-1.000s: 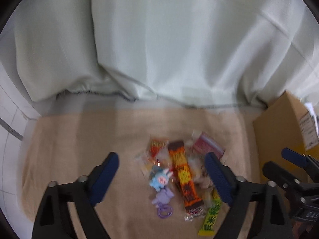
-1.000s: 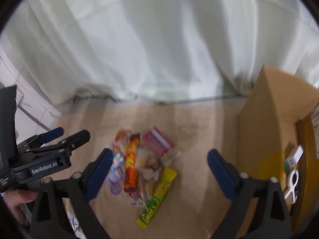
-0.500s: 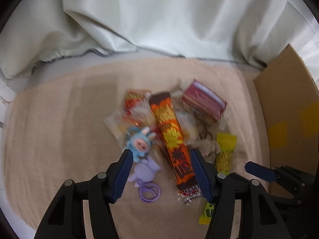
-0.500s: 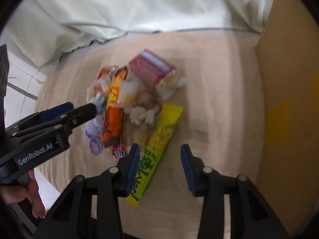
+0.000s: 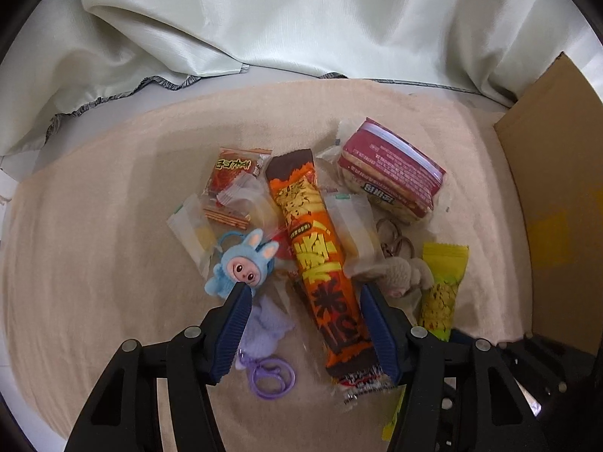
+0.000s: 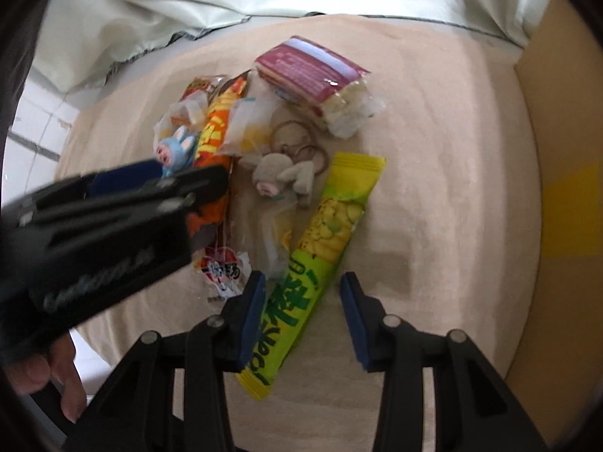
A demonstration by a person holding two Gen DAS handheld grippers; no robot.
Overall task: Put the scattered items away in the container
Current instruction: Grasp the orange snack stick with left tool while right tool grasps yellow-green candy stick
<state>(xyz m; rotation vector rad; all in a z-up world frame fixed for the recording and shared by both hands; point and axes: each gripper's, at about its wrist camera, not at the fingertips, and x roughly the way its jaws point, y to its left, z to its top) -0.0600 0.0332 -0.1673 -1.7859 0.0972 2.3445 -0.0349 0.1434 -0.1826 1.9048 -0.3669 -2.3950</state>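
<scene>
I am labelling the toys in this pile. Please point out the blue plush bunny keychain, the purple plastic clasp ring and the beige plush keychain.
Blue plush bunny keychain [image 5: 244,268]: left wrist view, its face.
Purple plastic clasp ring [image 5: 272,376]: left wrist view, its loop.
Beige plush keychain [image 6: 283,177]: right wrist view, its body.

Bare mat [image 6: 433,188] lies open between the snack heap [image 5: 320,233] and cardboard box [image 6: 561,196].

I read this as a room in a home: a pale green curtain [image 5: 301,15] hangs to the floor behind a beige towel [image 5: 94,263] spread flat, with white tiles [image 6: 41,128] showing at its edge. On the towel I see 1 heap of snack packets [image 5: 316,263] and plush keychains [image 5: 245,263], household clutter, and a cardboard box [image 5: 557,188] stands at its right side.
</scene>
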